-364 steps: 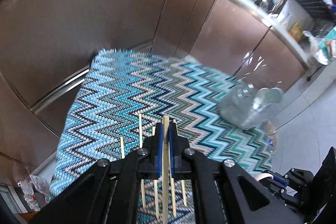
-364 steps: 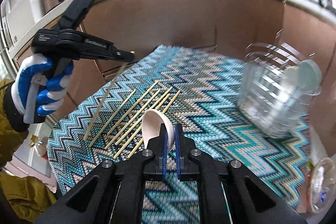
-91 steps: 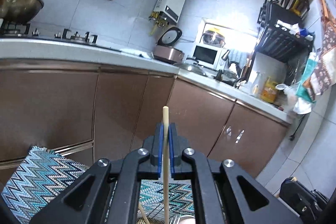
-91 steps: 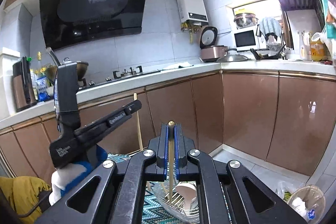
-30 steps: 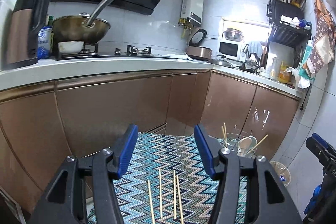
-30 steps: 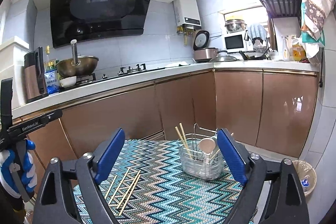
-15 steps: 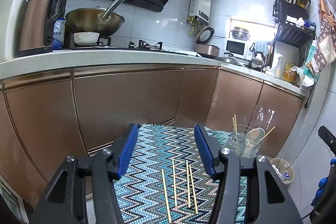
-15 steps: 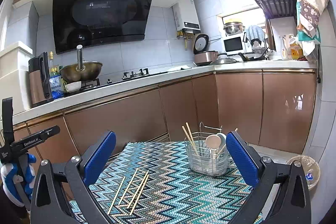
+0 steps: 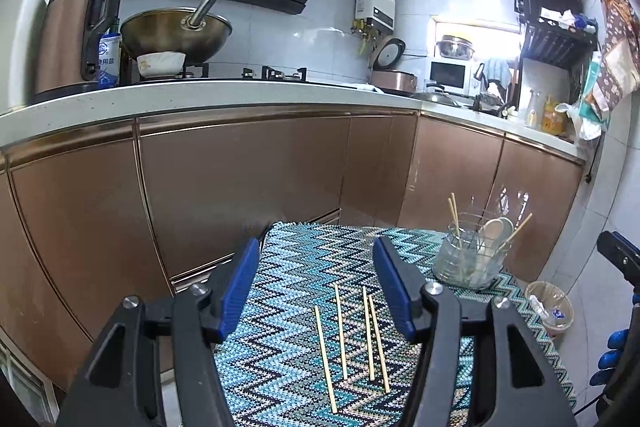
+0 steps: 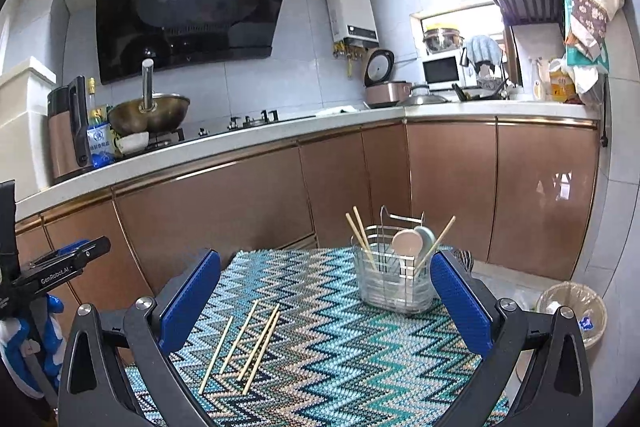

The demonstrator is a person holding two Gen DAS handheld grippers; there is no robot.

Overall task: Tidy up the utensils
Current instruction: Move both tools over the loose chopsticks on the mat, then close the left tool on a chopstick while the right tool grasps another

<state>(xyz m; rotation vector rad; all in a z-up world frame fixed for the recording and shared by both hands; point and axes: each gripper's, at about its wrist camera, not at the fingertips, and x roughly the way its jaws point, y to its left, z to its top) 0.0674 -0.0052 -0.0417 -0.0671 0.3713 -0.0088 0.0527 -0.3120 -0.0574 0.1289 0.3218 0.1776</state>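
Four chopsticks (image 10: 244, 343) lie loose on the zigzag cloth (image 10: 344, 355), roughly parallel and close together, left of the wire caddy (image 10: 394, 283). That closeness is my first worry: if I bring my left gripper (image 9: 314, 293) down on one stick, a finger could catch its neighbour and I would lift two, or flick one off the near edge. Its jaws are spread wide and hold nothing. The knitted cloth looks soft and draped over a small table, so I judge thin sticks will sit low in the weave and a shallow pinch may slide over them.

Moving right, the caddy stands upright near the far right corner, with three chopsticks and two spoons (image 10: 412, 241) leaning in it. It seems light; a stick pushed in at an angle might tip it or knock a leaning one out. My right gripper (image 10: 326, 291) is also fully spread and empty, its right finger near the caddy in my view.

Behind, brown cabinets (image 9: 248, 187) run under a white counter (image 10: 280, 131) with a wok (image 9: 176, 35) and a kettle (image 9: 76, 27) at left. A bin (image 10: 572, 311) sits on the floor at right.
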